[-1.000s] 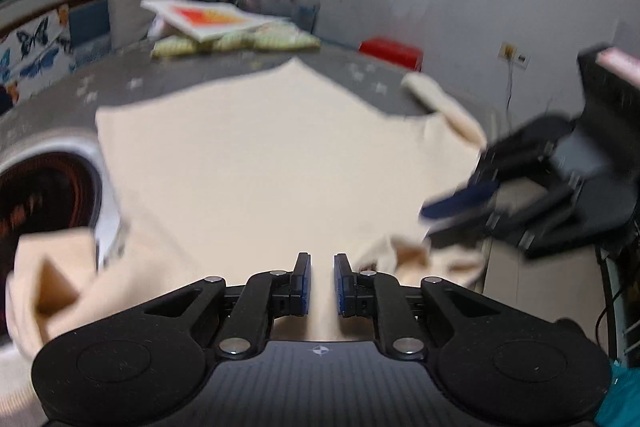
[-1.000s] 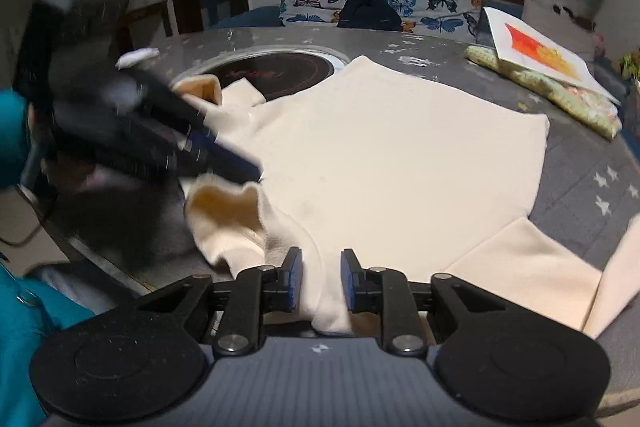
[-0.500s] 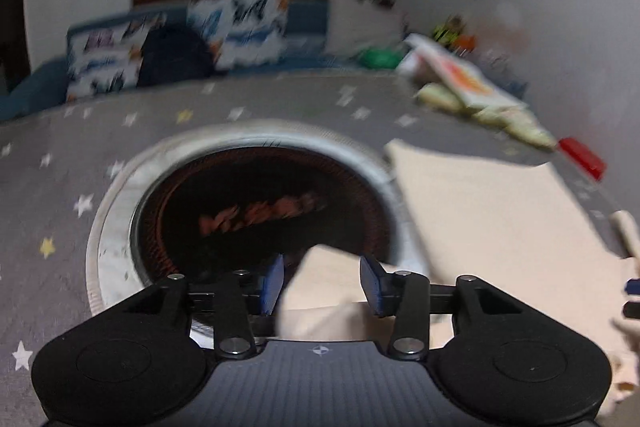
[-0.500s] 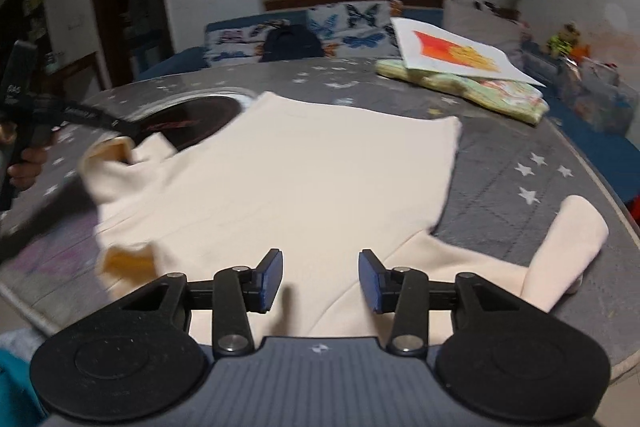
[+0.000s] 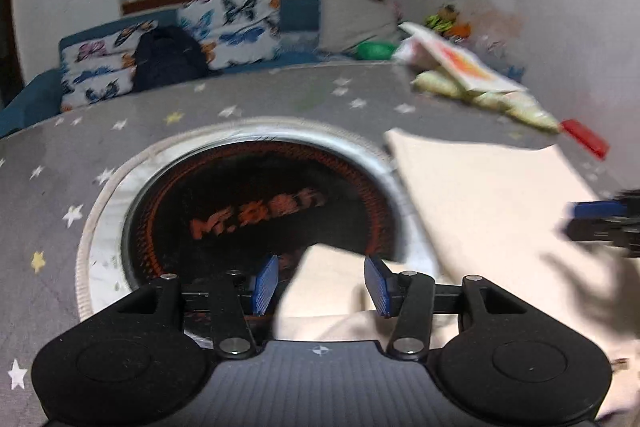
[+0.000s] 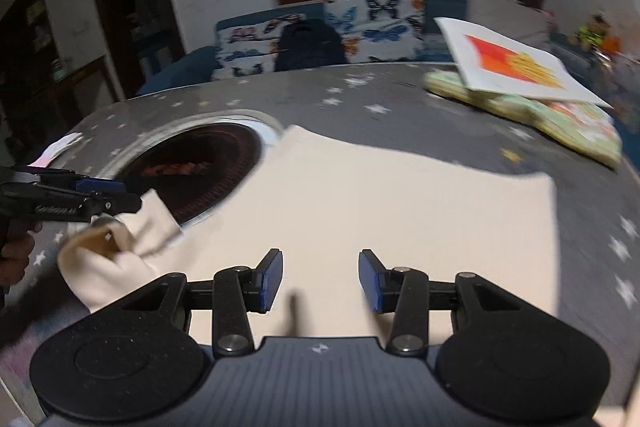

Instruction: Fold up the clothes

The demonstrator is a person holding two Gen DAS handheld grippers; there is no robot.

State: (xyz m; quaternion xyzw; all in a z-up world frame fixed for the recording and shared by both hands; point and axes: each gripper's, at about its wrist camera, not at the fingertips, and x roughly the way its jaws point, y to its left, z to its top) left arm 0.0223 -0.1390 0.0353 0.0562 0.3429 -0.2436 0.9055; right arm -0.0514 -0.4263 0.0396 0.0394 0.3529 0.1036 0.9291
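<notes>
A cream long-sleeved top (image 6: pixel 400 211) lies flat on the grey star-print tablecloth (image 6: pixel 360 95). Its body also shows in the left wrist view (image 5: pixel 492 195). One sleeve (image 5: pixel 324 283) lies folded over the edge of the round hotplate, between the open jaws of my left gripper (image 5: pixel 320 283). In the right wrist view that sleeve (image 6: pixel 116 251) bunches up beside my left gripper (image 6: pixel 100 195). My right gripper (image 6: pixel 320 277) is open and empty, low over the top's body. It shows blurred at the right edge of the left wrist view (image 5: pixel 600 223).
A round black hotplate (image 5: pixel 260 215) with a white rim is set into the table. A paper with a red print (image 6: pixel 516 67) lies on a patterned cloth bundle (image 6: pixel 560 115) at the far right. A red box (image 5: pixel 584 139) sits beyond the top. A butterfly-print sofa (image 5: pixel 168 51) stands behind.
Both grippers have opened and let go of the top. My left gripper swung left to the sleeve by the hotplate. My right gripper now hovers over the garment's body.
</notes>
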